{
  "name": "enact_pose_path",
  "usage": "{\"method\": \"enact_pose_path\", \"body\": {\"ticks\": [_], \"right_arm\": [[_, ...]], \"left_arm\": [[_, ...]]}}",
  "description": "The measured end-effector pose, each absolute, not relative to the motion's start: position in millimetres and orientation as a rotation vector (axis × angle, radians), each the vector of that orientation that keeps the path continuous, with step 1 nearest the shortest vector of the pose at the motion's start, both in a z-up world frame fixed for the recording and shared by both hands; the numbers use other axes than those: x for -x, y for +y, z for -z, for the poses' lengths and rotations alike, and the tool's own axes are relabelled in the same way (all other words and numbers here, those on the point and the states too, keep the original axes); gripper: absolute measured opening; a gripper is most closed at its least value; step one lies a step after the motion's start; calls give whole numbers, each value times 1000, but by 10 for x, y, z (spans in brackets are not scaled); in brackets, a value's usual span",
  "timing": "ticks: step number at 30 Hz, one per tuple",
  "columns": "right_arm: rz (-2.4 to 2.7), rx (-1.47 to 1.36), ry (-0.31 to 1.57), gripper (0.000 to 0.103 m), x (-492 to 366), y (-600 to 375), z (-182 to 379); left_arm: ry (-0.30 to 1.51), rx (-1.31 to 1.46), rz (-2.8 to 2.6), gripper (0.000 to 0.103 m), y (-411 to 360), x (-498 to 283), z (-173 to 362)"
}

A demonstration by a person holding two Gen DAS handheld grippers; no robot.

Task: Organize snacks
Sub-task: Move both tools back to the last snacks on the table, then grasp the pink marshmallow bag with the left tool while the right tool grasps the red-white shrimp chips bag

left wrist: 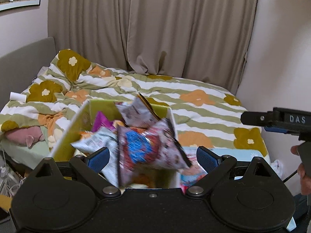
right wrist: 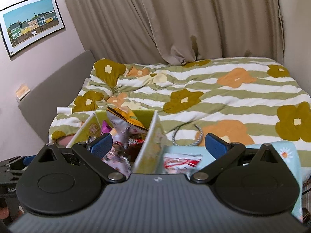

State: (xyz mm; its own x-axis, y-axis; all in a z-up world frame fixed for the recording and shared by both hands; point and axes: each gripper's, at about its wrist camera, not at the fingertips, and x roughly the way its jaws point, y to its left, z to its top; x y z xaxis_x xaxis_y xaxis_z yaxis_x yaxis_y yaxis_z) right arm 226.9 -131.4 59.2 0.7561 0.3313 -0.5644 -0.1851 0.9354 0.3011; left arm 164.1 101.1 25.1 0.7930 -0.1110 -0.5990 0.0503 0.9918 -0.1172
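A green-and-white box [left wrist: 64, 137] stands on the bed, stuffed with several snack bags. My left gripper [left wrist: 153, 158] is open right over it. A blurred red, blue and white snack packet [left wrist: 147, 149] sits between the spread fingers, touching neither pad, above the box's near end. In the right wrist view my right gripper [right wrist: 159, 145] is open and holds nothing, just behind the box [right wrist: 151, 136]. A red-and-white packet [right wrist: 180, 163] lies on a light blue cloth [right wrist: 287, 155] right of the box. The right gripper [left wrist: 272, 119] also shows at the left view's right edge.
The bed is covered by a striped floral duvet [right wrist: 213, 101]. A grey headband [right wrist: 186, 136] lies on it beyond the cloth. A small white tube [right wrist: 64, 110] rests near the grey headboard [right wrist: 58, 89]. Curtains [right wrist: 194, 19] hang behind, and a wall closes the right side.
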Motion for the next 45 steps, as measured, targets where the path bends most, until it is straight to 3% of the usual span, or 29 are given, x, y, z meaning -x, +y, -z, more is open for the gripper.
{"method": "enact_pose_path", "body": {"ticks": [12, 18, 27, 32, 37, 45], "right_arm": [[-399, -248, 786, 103, -2495, -1951, -54], [-459, -282, 858, 103, -2703, -1978, 299], [-525, -329, 949, 103, -2990, -1841, 724], [-548, -345, 987, 103, -3119, -1784, 894], [-569, -351, 1032, 103, -3209, -1708, 1055], [-623, -337, 1062, 103, -3323, -1508, 1213]], "left_arm": [[797, 294, -127, 98, 353, -1344, 393], [911, 542, -197, 98, 304, -1399, 881], [912, 743, -297, 97, 337, -1689, 1196], [962, 777, -314, 91, 336, -1770, 1426], [996, 797, -296, 76, 345, -1769, 1567], [997, 769, -281, 73, 321, -1722, 1505]]}}
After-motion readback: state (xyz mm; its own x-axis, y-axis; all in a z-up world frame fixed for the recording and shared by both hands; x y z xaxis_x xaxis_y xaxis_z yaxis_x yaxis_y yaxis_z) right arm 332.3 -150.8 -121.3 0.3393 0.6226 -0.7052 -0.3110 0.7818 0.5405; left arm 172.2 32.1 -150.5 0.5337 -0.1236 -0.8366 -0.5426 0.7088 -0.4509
